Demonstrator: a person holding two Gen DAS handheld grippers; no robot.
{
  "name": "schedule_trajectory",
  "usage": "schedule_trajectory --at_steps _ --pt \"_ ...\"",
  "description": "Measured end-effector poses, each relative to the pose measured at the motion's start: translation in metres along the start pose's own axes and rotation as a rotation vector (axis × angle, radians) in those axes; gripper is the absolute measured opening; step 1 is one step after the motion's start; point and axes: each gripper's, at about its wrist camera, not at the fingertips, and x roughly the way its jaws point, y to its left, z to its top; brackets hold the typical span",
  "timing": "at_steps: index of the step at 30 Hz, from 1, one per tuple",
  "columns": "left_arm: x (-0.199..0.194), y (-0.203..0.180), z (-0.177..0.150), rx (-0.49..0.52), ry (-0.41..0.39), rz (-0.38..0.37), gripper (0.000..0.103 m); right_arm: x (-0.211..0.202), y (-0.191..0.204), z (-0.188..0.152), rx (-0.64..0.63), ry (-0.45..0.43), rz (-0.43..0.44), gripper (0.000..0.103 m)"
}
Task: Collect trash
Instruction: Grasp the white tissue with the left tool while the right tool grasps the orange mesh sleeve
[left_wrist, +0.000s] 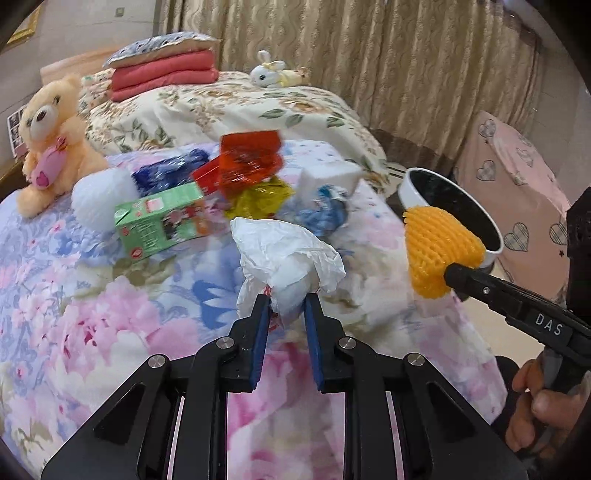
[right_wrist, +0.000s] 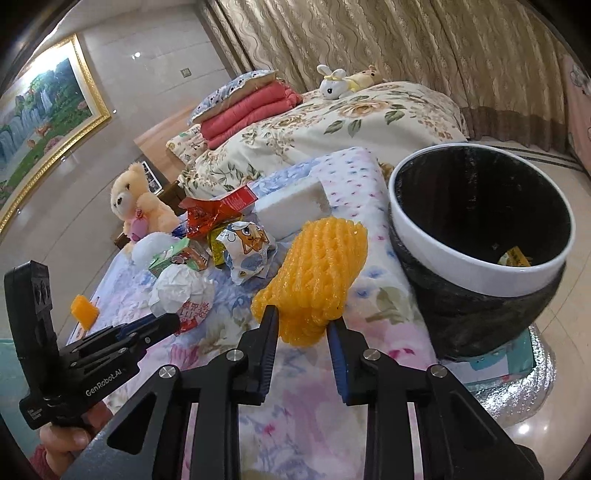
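1. Gripping the crumpled white paper (left_wrist: 284, 254), the left gripper (left_wrist: 286, 306) had its jaws clamped on the wad's lower end, above the bed's (left_wrist: 110, 314) near edge.
2. Right gripper (right_wrist: 303, 325) jaws were clamped on the yellow foam net (right_wrist: 314, 277), near the bed's right edge.
3. Trash bin (right_wrist: 461, 273) stood just beyond that edge; carrying the net over the rim before opening looked best, the light foam likely clinging.

Two close wrist views along the fingers, both over the littered floral bedspread (left_wrist: 110, 295).
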Motion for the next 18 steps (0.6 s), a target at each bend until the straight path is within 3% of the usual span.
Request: schedule_trajectory --at_steps 18 --pt "0.002 -0.065 0.024 0.092 -0.010 -0.089 0.018 -0.048 -0.035 0.018 0.031 -0.093 -0.046 0.027"
